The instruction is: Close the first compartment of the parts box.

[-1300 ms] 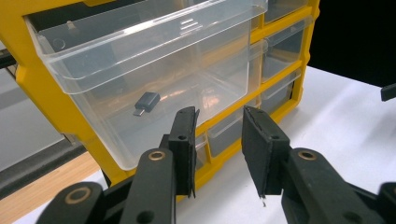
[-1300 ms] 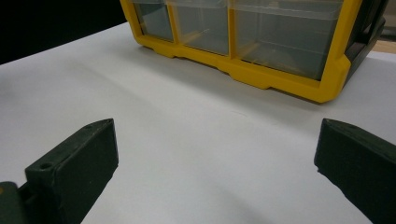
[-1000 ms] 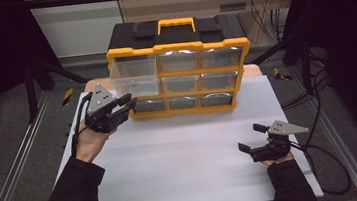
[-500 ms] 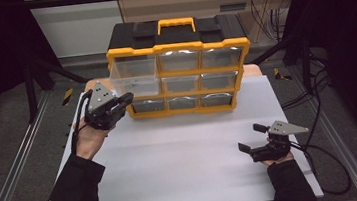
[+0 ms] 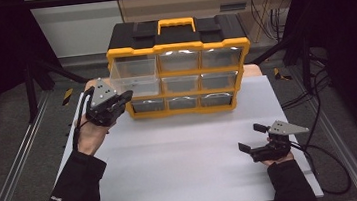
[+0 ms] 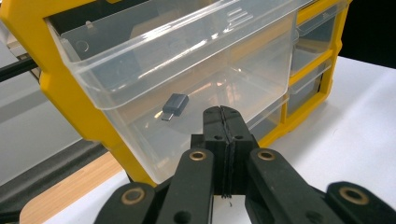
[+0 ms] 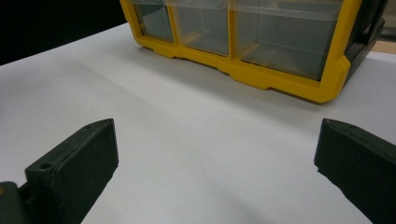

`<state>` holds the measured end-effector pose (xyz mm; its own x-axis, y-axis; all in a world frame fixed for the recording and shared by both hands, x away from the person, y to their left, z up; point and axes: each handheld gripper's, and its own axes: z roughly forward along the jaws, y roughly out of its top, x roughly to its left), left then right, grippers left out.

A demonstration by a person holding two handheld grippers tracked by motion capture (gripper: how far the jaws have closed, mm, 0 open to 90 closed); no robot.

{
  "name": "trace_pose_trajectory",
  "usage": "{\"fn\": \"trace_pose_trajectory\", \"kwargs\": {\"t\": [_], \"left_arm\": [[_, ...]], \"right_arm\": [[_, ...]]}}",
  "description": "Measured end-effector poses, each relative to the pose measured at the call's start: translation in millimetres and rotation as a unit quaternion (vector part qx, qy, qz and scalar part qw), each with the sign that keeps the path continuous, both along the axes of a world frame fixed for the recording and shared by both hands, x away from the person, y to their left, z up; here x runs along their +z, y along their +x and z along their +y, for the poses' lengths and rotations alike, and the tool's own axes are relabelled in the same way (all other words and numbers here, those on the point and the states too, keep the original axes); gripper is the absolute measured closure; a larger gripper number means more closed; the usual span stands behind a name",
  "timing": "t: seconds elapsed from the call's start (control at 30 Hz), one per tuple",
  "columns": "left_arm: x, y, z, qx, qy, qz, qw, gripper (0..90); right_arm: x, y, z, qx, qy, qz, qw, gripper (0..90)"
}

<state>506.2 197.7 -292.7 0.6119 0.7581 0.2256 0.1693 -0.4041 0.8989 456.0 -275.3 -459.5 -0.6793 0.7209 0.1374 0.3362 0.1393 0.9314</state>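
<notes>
A yellow and black organizer [image 5: 178, 45] with clear drawers stands at the back of the white table [image 5: 182, 155]. Its top left drawer [image 5: 134, 77] is pulled out. Through that drawer's clear front wall [image 6: 187, 60], a small grey adapter [image 6: 175, 106] is visible inside. My left gripper [image 5: 127, 97] hovers at the drawer's front lower corner. In the left gripper view, my left gripper [image 6: 220, 114] has just been closing, and its jaws now meet with nothing between them. My right gripper [image 5: 251, 137] rests low over the table at the front right, open and empty, and in its own view my right gripper [image 7: 217, 126] faces the organizer's bottom row [image 7: 280, 46].
The organizer's other drawers sit pushed in. Metal rails run along both sides of the table, and cables lie on the floor at the right [image 5: 312, 101]. White tabletop stretches between the two hands.
The left gripper has shifted slightly at the pulled-out drawer's front. The right hand and its gripper have stayed in place.
</notes>
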Motion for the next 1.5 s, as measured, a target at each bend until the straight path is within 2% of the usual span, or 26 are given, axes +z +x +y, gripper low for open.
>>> {"fn": "trace_pose_trajectory", "kwargs": {"t": [1.07,1.5], "left_arm": [[1.8,19.5,-2.1,0.009,-0.010,-0.008,0.9999,89.5],[3.2,28.5,-2.7,0.013,-0.010,-0.003,0.9999,89.5]], "right_arm": [[-0.6,0.3,0.5,0.001,-0.002,0.003,1.0000,0.2],[-0.7,0.4,0.4,0.001,-0.003,0.003,1.0000,0.2]]}}
